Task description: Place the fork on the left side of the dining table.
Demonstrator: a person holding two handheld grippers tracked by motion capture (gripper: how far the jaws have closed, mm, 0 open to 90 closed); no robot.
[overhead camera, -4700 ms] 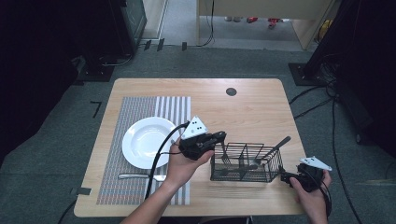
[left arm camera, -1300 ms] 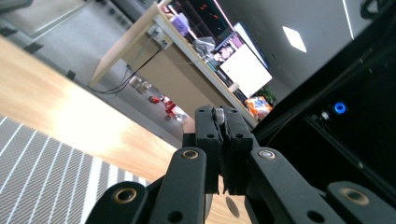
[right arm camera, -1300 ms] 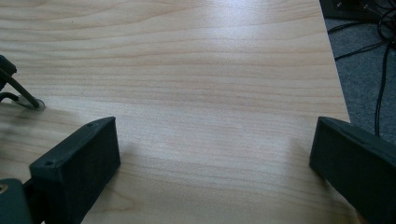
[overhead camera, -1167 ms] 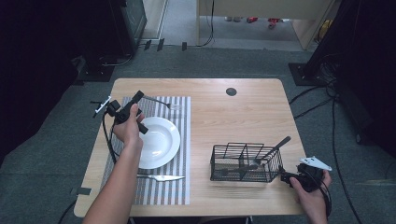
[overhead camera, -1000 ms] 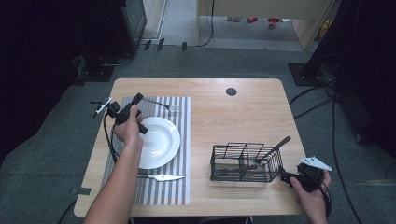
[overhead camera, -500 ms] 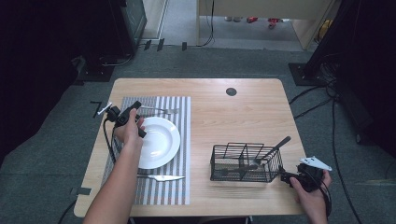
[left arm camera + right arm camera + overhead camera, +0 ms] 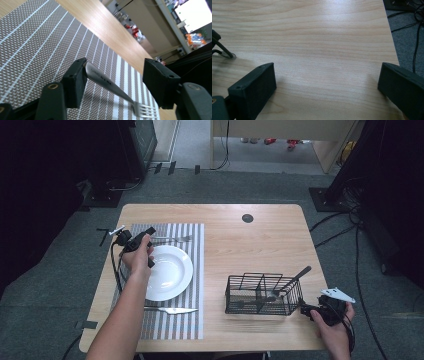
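A round white ceramic plate (image 7: 167, 271) is sitting on the striped woven placemat (image 7: 190, 320), with a metal fork (image 7: 172, 239) lying behind it and a metal knife (image 7: 172, 310) lying before it. A black wire basket (image 7: 262, 295) is standing to their right on the wooden table (image 7: 250, 245), holding a dark-handled utensil (image 7: 292, 280).

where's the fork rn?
In the high view, the fork lies on the striped placemat just beyond the white plate, at the table's left; its handle sits between the left gripper's open jaws.

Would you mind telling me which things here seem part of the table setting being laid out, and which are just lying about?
Part of the job, apparently:
placemat
plate
knife
fork, lying between the open left gripper's jaws
wire basket with the utensil in it

Just lying about:
cables on the floor
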